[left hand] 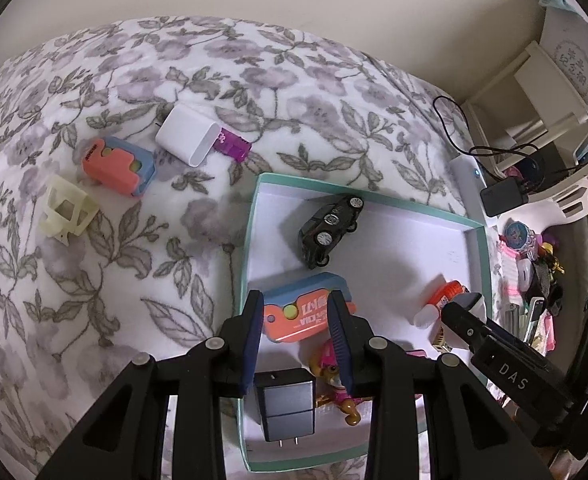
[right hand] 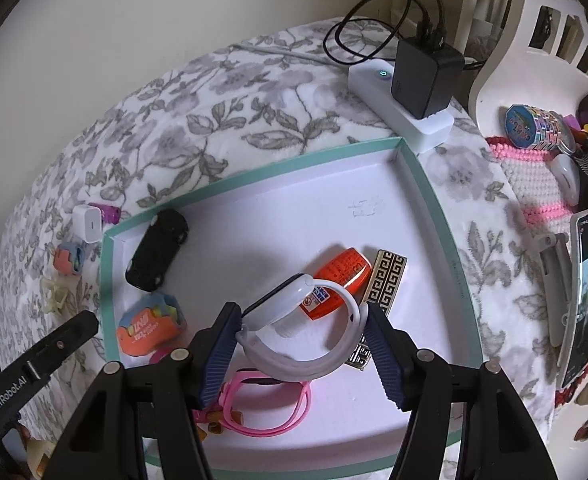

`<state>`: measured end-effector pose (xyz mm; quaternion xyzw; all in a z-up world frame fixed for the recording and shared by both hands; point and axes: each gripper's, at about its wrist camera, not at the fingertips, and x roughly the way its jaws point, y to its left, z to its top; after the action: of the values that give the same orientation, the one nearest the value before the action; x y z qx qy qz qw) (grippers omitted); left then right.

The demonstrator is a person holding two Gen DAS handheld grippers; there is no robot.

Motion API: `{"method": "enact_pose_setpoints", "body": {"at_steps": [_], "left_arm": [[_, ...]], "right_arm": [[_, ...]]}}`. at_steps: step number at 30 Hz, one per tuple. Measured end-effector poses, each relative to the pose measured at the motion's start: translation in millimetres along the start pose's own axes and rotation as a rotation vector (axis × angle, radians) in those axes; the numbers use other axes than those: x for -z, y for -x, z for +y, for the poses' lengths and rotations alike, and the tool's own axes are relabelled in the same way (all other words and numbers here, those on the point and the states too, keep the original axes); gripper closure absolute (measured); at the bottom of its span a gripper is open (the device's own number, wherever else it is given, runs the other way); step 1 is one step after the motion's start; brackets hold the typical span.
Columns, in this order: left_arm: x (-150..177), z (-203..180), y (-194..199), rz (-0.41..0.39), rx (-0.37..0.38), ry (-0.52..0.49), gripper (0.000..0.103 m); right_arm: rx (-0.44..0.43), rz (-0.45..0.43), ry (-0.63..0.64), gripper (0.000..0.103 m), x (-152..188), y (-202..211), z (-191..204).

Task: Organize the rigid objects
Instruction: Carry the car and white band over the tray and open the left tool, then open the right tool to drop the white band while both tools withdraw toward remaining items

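Observation:
A teal-rimmed white box (left hand: 250, 240) (right hand: 434, 200) lies on the floral blanket. It holds a black toy car (left hand: 328, 228) (right hand: 156, 256), an orange-and-blue stapler-like toy (left hand: 306, 308) (right hand: 150, 324), a grey charger (left hand: 288, 404), a pup figure (left hand: 334, 376), an orange bottle (right hand: 342, 276) and a pink watch (right hand: 270, 400). My left gripper (left hand: 298, 316) is open above that orange toy. My right gripper (right hand: 302, 332) is shut on a white smartwatch (right hand: 294, 332) over the box. Outside the box lie a second orange-and-blue toy (left hand: 118, 166), a white case (left hand: 186, 134), a purple item (left hand: 234, 144) and a cream clip (left hand: 68, 208).
A white power strip (right hand: 398, 108) with a black adapter (right hand: 426, 76) and cables sits beyond the box's far corner. A pink knitted basket (right hand: 534, 188) with trinkets and a phone (right hand: 582, 296) stand to the right. A greek-key patterned block (right hand: 386, 280) lies in the box.

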<state>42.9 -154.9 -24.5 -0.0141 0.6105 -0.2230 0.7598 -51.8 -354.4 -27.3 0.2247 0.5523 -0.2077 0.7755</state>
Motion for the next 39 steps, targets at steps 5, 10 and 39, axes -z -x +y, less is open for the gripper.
{"method": "enact_pose_setpoints", "body": {"at_steps": [5,10,39], "left_arm": [[0.1,2.6,-1.8,0.005,-0.022,0.006,0.069],[-0.2,6.7,-3.0,0.012,-0.043,0.024,0.059],[-6.8,48.1,-13.3,-0.033,-0.256,0.098,0.007]], "right_arm": [[0.004,0.008,0.006,0.036,-0.3,-2.0,0.2],[0.014,0.019,0.010,0.034,-0.9,-5.8,0.7],[0.061,-0.026,0.048,0.000,-3.7,-5.7,3.0]]}}
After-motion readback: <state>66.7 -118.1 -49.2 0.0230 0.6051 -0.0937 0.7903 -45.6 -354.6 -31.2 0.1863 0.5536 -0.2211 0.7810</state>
